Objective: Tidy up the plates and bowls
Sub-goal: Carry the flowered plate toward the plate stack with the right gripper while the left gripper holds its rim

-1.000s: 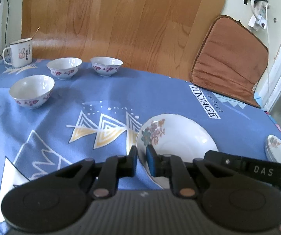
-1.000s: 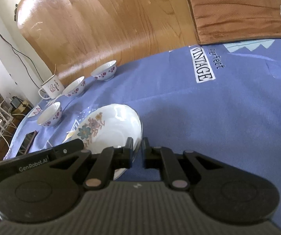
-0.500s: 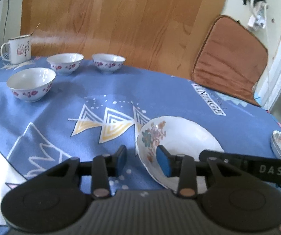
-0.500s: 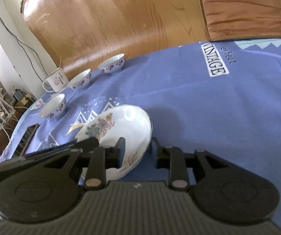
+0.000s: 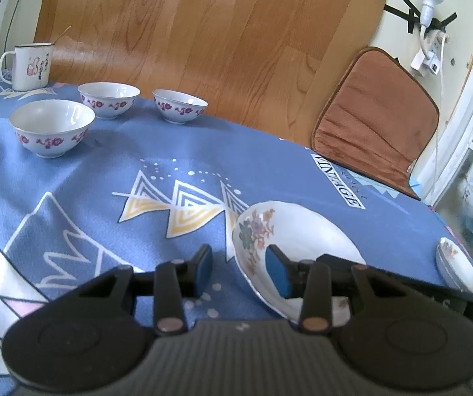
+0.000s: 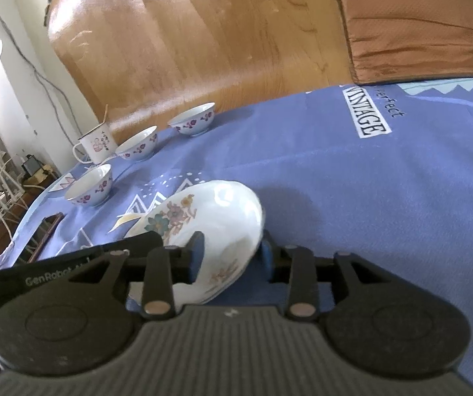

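A white plate with a flower print (image 5: 289, 231) lies on the blue tablecloth, also seen in the right wrist view (image 6: 216, 221). My left gripper (image 5: 239, 270) is open, its jaws standing either side of the plate's left rim. My right gripper (image 6: 233, 257) is open, its jaws standing either side of the plate's right rim. Three white bowls with red flowers stand far left: the nearest one (image 5: 51, 128), the middle one (image 5: 108, 99) and the right one (image 5: 180, 105). Another plate (image 5: 457, 264) lies at the right edge.
A white enamel mug (image 5: 30, 66) stands behind the bowls. A brown cushion (image 5: 375, 115) leans against the wooden board at the back. A dark phone (image 6: 47, 234) lies near the table's left edge. The table edge drops off at the right.
Both grippers have opened from shut and now straddle the flowered plate's rims from opposite sides. Both cameras have dropped lower and closer to the plate.
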`<action>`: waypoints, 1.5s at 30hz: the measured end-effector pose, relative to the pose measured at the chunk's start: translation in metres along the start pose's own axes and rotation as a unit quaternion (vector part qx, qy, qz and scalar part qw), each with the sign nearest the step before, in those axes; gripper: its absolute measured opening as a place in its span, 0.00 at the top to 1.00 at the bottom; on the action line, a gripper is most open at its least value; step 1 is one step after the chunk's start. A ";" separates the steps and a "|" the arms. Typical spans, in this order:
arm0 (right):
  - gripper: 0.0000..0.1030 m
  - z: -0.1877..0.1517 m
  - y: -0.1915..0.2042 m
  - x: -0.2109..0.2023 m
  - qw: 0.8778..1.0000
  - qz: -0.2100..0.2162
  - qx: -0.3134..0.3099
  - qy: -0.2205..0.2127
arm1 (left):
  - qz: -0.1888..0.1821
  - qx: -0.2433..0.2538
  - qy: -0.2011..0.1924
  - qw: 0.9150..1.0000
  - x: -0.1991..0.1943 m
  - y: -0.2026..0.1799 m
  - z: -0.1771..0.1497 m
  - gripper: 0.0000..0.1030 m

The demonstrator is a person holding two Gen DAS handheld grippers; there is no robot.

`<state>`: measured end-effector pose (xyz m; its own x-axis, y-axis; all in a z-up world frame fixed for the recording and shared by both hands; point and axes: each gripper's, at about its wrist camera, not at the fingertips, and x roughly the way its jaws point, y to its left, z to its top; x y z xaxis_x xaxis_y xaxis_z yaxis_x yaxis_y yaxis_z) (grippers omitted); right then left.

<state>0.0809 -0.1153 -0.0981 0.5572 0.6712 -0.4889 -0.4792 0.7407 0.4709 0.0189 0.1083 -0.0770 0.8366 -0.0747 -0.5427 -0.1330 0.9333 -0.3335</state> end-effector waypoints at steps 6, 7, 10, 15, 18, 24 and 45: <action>0.51 -0.003 0.003 0.001 1.000 0.003 -0.018 -0.008 | -0.004 -0.005 -0.001 1.000 -0.002 0.001 -0.001 0.64; 0.51 -0.003 0.002 0.001 1.000 0.006 -0.013 -0.008 | -0.003 -0.004 -0.001 1.000 -0.002 0.001 -0.001 0.64; 0.51 -0.003 0.000 0.000 1.000 0.009 -0.005 -0.008 | -0.001 -0.002 -0.001 1.000 -0.001 -0.001 -0.001 0.64; 0.65 -0.002 -0.001 -0.004 1.000 0.008 0.002 -0.001 | -0.001 -0.001 -0.001 1.000 -0.001 -0.001 -0.001 0.64; 0.81 -0.003 -0.001 -0.005 1.000 -0.012 -0.001 0.001 | 0.000 0.005 -0.001 1.000 -0.001 -0.003 -0.001 0.68; 0.81 -0.006 0.008 -0.010 0.999 -0.028 -0.030 -0.011 | -0.006 0.011 0.004 1.000 0.000 -0.004 -0.001 0.80; 0.82 -0.004 0.017 -0.021 0.998 -0.035 -0.047 -0.028 | -0.024 0.000 -0.028 0.999 -0.010 0.000 -0.004 0.84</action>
<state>0.0579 -0.1164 -0.0831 0.6276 0.6167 -0.4752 -0.4979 0.7872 0.3640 0.0086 0.1078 -0.0742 0.8701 -0.1006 -0.4826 -0.0910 0.9294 -0.3578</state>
